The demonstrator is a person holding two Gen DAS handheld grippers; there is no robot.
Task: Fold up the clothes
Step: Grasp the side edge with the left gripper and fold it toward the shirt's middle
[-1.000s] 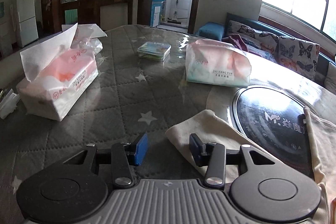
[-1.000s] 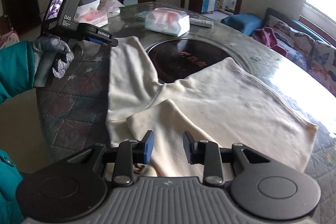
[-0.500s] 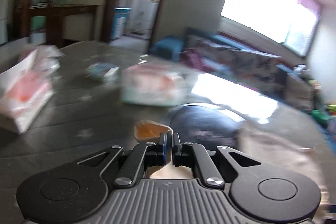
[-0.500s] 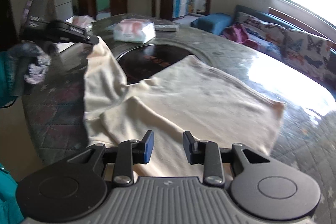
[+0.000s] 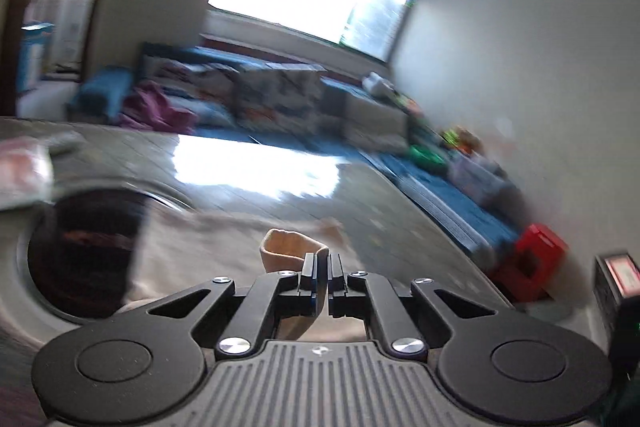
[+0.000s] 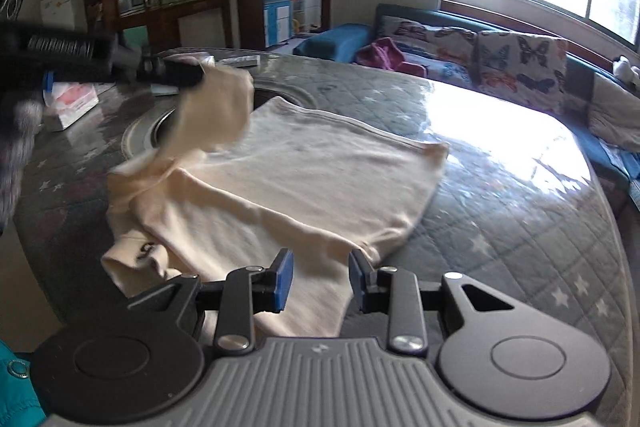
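Note:
A cream long-sleeved garment point(image 6: 304, 163) lies spread on the round quilted table point(image 6: 500, 219). My left gripper point(image 5: 323, 263) is shut on the cuff of the garment's sleeve point(image 5: 286, 251), which loops out above the pads. In the right wrist view that gripper point(image 6: 188, 77) holds the sleeve point(image 6: 216, 115) lifted above the garment's far left side, and the cloth hangs blurred. My right gripper point(image 6: 320, 277) hovers open over the garment's near edge, with nothing pinched between its blue pads.
A dark round glass insert point(image 6: 160, 123) sits in the table's middle, partly under the garment. Tissue packs point(image 6: 72, 99) stand at the far left. A sofa with butterfly cushions point(image 6: 500, 59) runs along the window wall behind the table. A red stool point(image 5: 536, 259) stands beside the table.
My left gripper closed on the sleeve cuff, lifted it and swung it rightward over the garment. My right gripper slid right along the near edge, still open.

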